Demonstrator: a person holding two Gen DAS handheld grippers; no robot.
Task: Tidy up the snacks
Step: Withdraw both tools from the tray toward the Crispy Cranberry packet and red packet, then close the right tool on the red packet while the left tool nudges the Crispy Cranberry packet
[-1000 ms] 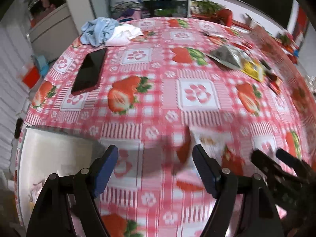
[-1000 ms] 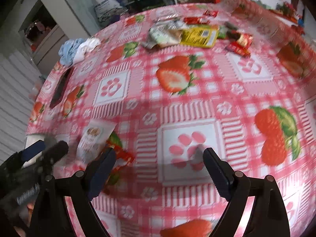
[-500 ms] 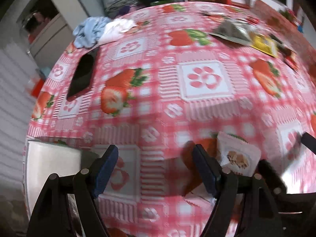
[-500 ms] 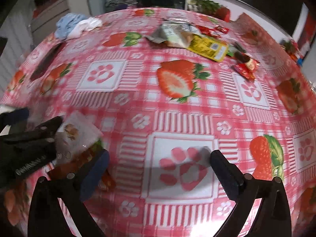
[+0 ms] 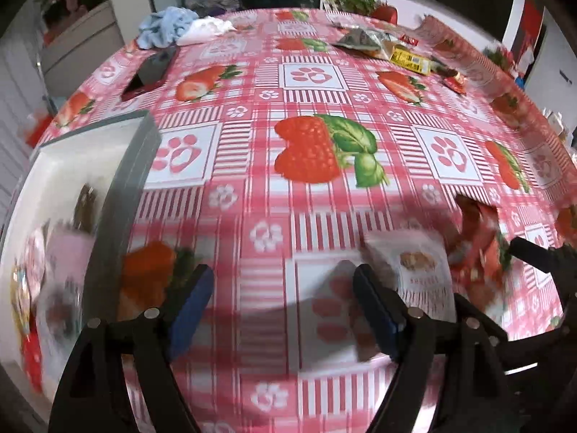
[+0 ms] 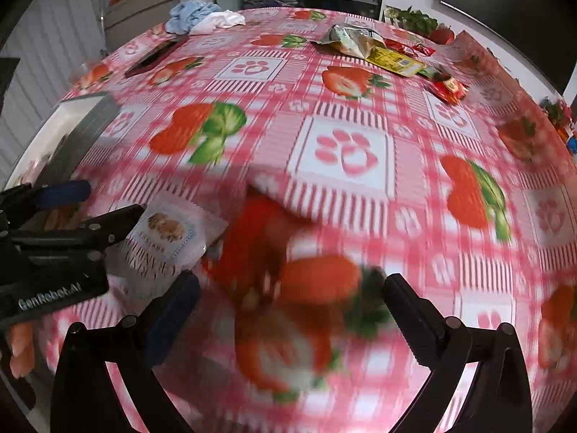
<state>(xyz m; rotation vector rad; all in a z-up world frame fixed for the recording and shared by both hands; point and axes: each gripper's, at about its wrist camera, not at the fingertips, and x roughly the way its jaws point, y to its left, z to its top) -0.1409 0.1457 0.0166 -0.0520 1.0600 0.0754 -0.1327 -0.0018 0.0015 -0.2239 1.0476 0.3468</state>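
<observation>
Two loose packets on the near side of the strawberry tablecloth [image 5: 306,151]. White pouch [image 5: 422,274]: flat, glossy, biscuit picture and small print. Red wrapper [image 5: 476,252]: crumpled, blurred, touching the pouch. Grey-rimmed white box [image 5: 133,166] at the left, several snacks already inside, so probably the sorting bin. Left gripper [image 5: 281,281]: jaws apart, nothing between, over bare cloth between box and pouch. Right gripper [image 6: 290,283]: jaws spread fully wide, straddling the red wrapper, pads clear of it, probably lined up for a pick. Snack pile [image 5: 378,43] at the far side, well apart, not yet sorted. Phone [image 5: 151,70] and bundled cloths [image 5: 166,29] far left, unrelated.
</observation>
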